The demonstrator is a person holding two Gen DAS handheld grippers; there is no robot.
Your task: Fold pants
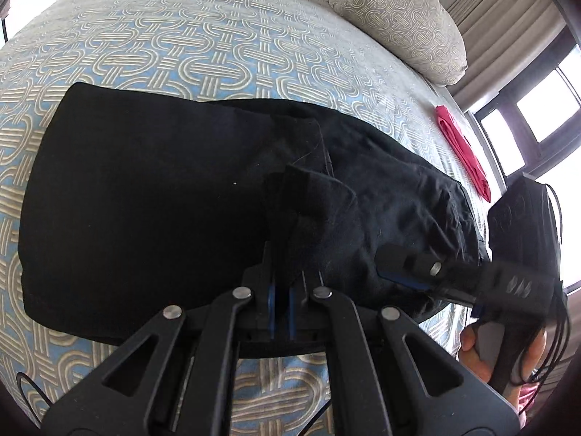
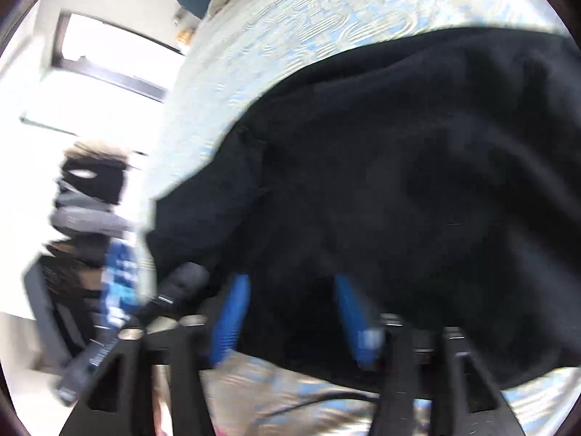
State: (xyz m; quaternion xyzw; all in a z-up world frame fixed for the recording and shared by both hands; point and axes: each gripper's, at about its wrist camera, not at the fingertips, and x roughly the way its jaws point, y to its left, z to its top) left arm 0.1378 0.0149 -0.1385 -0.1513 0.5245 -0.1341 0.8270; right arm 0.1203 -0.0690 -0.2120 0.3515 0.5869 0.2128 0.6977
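Black pants (image 1: 145, 196) lie across the patterned bedspread (image 1: 203, 43), partly folded, with a bunched part at the right. My left gripper (image 1: 281, 272) is shut on a raised fold of the pants near their front edge. My right gripper (image 1: 410, 276) shows at the right in the left wrist view, its fingers at the pants' right edge. In the blurred right wrist view the right gripper (image 2: 290, 312) is open, its blue pads (image 2: 232, 312) apart over the pants (image 2: 399, 189).
A patterned pillow (image 1: 406, 18) lies at the far right of the bed. A red garment (image 1: 463, 149) lies near the bed's right edge. Windows and curtains (image 1: 508, 36) stand beyond. My hand (image 1: 508, 356) holds the right gripper.
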